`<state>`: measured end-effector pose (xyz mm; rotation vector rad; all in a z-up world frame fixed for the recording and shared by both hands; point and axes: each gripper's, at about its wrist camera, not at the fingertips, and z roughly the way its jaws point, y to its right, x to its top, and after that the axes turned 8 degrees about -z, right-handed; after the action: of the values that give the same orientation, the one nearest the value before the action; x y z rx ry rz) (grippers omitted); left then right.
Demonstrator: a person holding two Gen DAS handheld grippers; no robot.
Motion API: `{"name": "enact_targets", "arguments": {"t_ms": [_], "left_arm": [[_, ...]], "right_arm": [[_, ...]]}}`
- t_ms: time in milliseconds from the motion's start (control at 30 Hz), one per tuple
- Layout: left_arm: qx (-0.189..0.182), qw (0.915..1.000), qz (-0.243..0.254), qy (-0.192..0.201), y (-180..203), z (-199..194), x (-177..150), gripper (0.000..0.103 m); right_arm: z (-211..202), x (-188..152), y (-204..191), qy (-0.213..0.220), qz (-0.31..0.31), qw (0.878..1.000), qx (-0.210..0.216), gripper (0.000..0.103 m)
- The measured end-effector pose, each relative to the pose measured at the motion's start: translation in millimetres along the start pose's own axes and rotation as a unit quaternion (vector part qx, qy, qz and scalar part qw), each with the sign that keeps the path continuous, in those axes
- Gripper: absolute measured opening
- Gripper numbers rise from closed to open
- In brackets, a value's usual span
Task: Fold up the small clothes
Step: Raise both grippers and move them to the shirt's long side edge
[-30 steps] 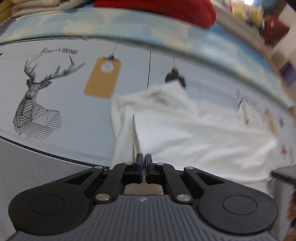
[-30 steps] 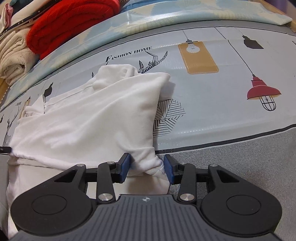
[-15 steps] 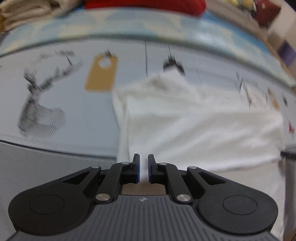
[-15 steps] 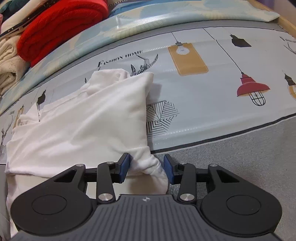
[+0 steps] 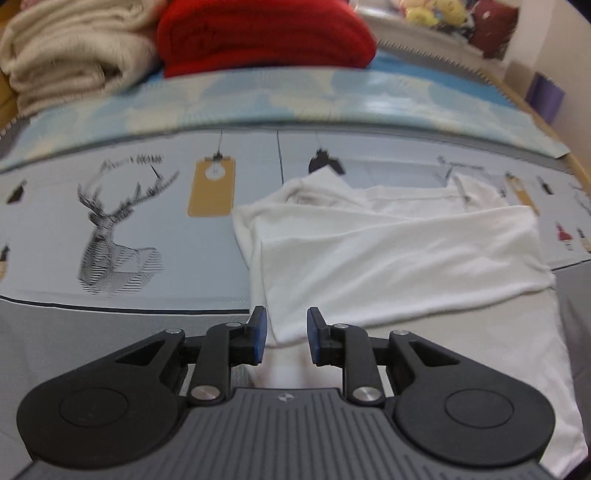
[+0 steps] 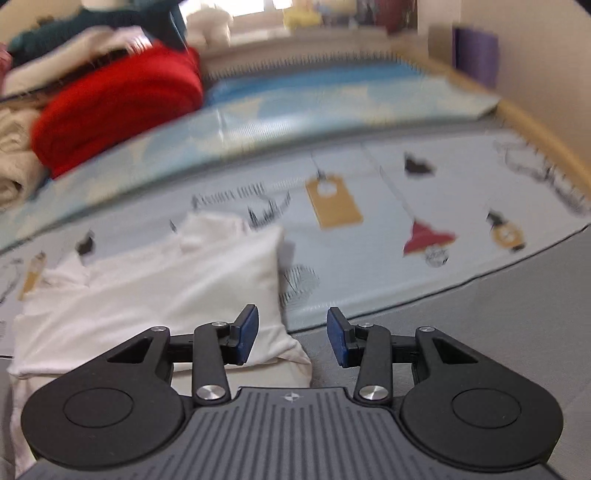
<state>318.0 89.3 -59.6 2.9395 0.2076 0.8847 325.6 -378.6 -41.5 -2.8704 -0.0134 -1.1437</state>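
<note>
A white garment [image 5: 388, 266] lies folded over on the printed mat [image 5: 155, 258], its upper layer doubled across the lower one. My left gripper [image 5: 284, 332] hovers just above the fold's near left corner. Its jaws are opening, and the blue pads [image 5: 258, 332] press on nothing. In the right wrist view the same garment [image 6: 166, 295] lies to the left. My right gripper [image 6: 291, 336] stands open above its near right corner, with the cloth lying loose below and nothing gripped.
A red folded blanket [image 5: 266, 33] and a cream one [image 5: 74, 48] are stacked at the back beyond a pale blue sheet [image 5: 332, 99]. Grey bedding [image 6: 480, 314] runs along the near side. A wooden edge [image 6: 535, 133] borders the far right.
The left jaws, shut a second ago, have parted, and that gripper has lifted back from the cloth. The right gripper has risen off the garment's corner, which stays lying down.
</note>
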Motion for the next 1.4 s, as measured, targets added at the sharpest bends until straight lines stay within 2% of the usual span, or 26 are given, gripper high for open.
{"name": "enact_targets", "arguments": {"t_ms": [167, 200, 267, 333, 433, 533, 567, 633, 667, 733, 833, 1000, 1067, 1133, 1267, 1400], "left_arm": [[-0.014, 0.9989, -0.015, 0.041, -11.1, -70.6, -29.7, 0.032], [-0.014, 0.9987, -0.017, 0.046, -12.5, -82.2, -38.7, 0.037], [-0.007, 0.9984, -0.022, 0.051, -14.6, -101.2, -59.8, 0.047], [-0.004, 0.9983, -0.028, 0.052, -17.5, -112.5, -84.9, 0.048], [-0.009, 0.9987, -0.035, 0.037, -20.5, -114.0, -129.7, 0.048], [0.004, 0.9998, -0.015, 0.008, -19.2, -98.7, -169.4, 0.047], [0.011, 0.9999, -0.006, -0.007, -18.0, -92.0, -179.4, 0.043], [0.022, 0.9994, 0.003, -0.027, -17.7, -83.3, -191.2, 0.034], [0.029, 0.9989, 0.005, -0.036, -18.4, -82.3, -194.1, 0.029], [0.03, 0.9988, -0.001, -0.039, -20.5, -88.6, -192.6, 0.028], [0.018, 0.9996, 0.002, -0.023, -21.2, -101.9, -189.1, 0.028], [-0.003, 0.9994, -0.004, -0.034, -20.7, -99.1, -195.3, 0.027], [-0.017, 0.9988, -0.007, -0.045, -23.5, -89.6, -201.5, 0.027], [-0.01, 0.9977, -0.017, -0.065, -26.3, -82.3, -201.0, 0.027], [-0.052, 0.9956, -0.058, -0.052, -37.2, -87.3, -195.5, 0.027], [-0.052, 0.9926, -0.077, -0.078, -46.0, -80.0, -199.7, 0.027]], "right_arm": [[-70.1, -23.0, -10.2, 0.058, -0.026, 0.998, 0.029, 0.043], [-81.6, -28.2, -11.2, 0.064, -0.03, 0.997, 0.031, 0.043], [-101.0, -43.9, -15.8, 0.068, -0.039, 0.997, 0.025, 0.043], [-110.3, -65.4, -17.8, 0.054, -0.041, 0.997, 0.025, 0.043], [-115.5, -105.0, -17.3, 0.017, -0.016, 1.0, 0.021, 0.042], [-121.0, -145.7, -13.6, 0.019, 0.004, 1.0, 0.02, 0.04], [-120.9, -158.0, -13.1, 0.015, 0.002, 1.0, 0.01, 0.038], [-121.0, -165.5, -14.0, -0.005, 0.011, 1.0, -0.014, 0.028], [-126.3, -164.8, -13.3, 0.011, 0.02, 1.0, -0.005, 0.027], [-130.3, -163.9, -16.1, 0.023, 0.013, 1.0, 0.007, 0.027], [-129.9, -167.3, -18.3, 0.01, 0.003, 1.0, -0.004, 0.027], [-130.1, -169.9, -13.9, -0.005, 0.03, 0.999, 0.029, 0.027], [-127.5, -171.0, -18.1, -0.011, 0.019, 0.999, 0.027, 0.027], [-122.5, -171.9, -19.8, -0.016, 0.012, 1.0, 0.023, 0.027], [-115.6, -176.6, -15.8, -0.033, 0.018, 0.999, 0.01, 0.027], [-110.0, -182.5, -2.9, -0.045, 0.038, 0.998, 0.007, 0.027]]}}
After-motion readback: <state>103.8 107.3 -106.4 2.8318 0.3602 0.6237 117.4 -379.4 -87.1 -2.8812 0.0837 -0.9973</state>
